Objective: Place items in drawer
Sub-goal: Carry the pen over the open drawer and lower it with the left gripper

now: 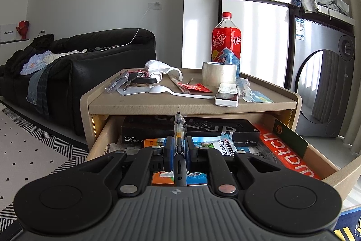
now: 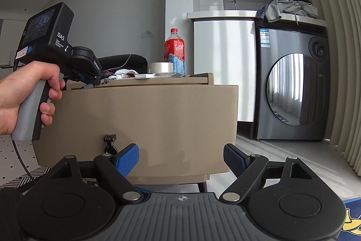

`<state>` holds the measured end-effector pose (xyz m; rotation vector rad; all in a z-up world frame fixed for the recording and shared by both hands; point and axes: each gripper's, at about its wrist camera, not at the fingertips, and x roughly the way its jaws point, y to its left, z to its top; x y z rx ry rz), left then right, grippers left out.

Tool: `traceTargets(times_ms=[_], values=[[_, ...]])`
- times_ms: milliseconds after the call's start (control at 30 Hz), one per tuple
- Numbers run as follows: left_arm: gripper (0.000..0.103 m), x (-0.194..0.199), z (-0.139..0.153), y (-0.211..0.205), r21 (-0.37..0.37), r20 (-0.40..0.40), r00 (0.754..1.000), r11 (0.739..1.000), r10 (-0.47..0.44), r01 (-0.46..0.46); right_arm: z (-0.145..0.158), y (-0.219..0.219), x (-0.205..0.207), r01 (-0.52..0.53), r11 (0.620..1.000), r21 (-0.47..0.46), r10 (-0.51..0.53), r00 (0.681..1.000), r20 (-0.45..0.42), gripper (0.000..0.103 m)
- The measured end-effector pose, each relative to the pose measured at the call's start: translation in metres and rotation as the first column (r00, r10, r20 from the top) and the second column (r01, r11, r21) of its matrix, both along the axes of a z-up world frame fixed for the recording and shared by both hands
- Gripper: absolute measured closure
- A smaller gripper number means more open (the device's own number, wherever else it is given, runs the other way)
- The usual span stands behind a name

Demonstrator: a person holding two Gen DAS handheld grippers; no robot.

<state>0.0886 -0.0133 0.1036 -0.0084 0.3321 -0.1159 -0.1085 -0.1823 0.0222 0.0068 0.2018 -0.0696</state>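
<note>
Beige nightstand [image 1: 191, 103] has its drawer [image 1: 101, 134] pulled open. Left gripper [image 1: 180, 148] is clamped on a gel pen [image 1: 179, 141], clear barrel with black grip, held lengthwise between the fingers with the tip pointing at the nightstand top edge. Pen hangs above the drawer contents: black Xiaomi watch box [image 1: 187, 130] at the back, orange box [image 1: 286, 155] on the right, Purina pouch [image 1: 216, 143] in the middle.

On the nightstand top: white plastic spoon [image 1: 171, 90], red sachet [image 1: 196, 88], white remote [image 1: 226, 94], tape roll [image 1: 218, 73], red ice-tea bottle [image 1: 226, 40], keys [image 1: 137, 79].

Right gripper [image 2: 181, 158] sits low in front of the drawer front panel [image 2: 144, 123], blue pads [image 2: 127, 159] spread wide, nothing between them. Right view also shows the person's left hand [image 2: 27, 96] on the other gripper's grey handle, that unit reaching over the drawer. Washing machine [image 2: 293, 85] stands to the right.
</note>
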Motion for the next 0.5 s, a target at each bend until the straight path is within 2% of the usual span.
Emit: traceTargets(times_ms=[133, 233, 400, 467, 500], values=[[0.090, 0.0000, -0.0011, -0.0017, 0.002, -0.001, 1.000, 1.000, 0.006, -0.006, 0.0001, -0.0009, -0.0003, 0.001, 1.000, -0.002, -0.001, 1.000, -0.002, 0.018], [0.079, 0.0008, -0.0025, -0.0011, -0.001, -0.006, 1.000, 1.000, 0.017, -0.017, 0.0000, -0.0017, -0.0007, 0.002, 1.000, 0.001, -0.002, 1.000, -0.001, 0.018], [0.075, 0.0009, -0.0040, -0.0012, 0.007, -0.009, 1.000, 1.000, 0.026, -0.026, -0.0004, -0.0025, -0.0016, 0.011, 1.000, 0.010, -0.011, 1.000, 0.003, 0.018], [0.058, 0.0002, -0.0052, -0.0027, 0.022, -0.009, 1.000, 0.999, 0.029, -0.029, -0.0005, -0.0028, -0.0013, 0.009, 1.000, 0.009, -0.009, 1.000, 0.001, 0.018], [0.038, -0.0004, -0.0060, -0.0038, 0.033, -0.008, 0.999, 0.999, 0.032, -0.032, -0.0006, -0.0027, -0.0013, 0.009, 1.000, 0.007, -0.009, 1.000, 0.000, 0.018]])
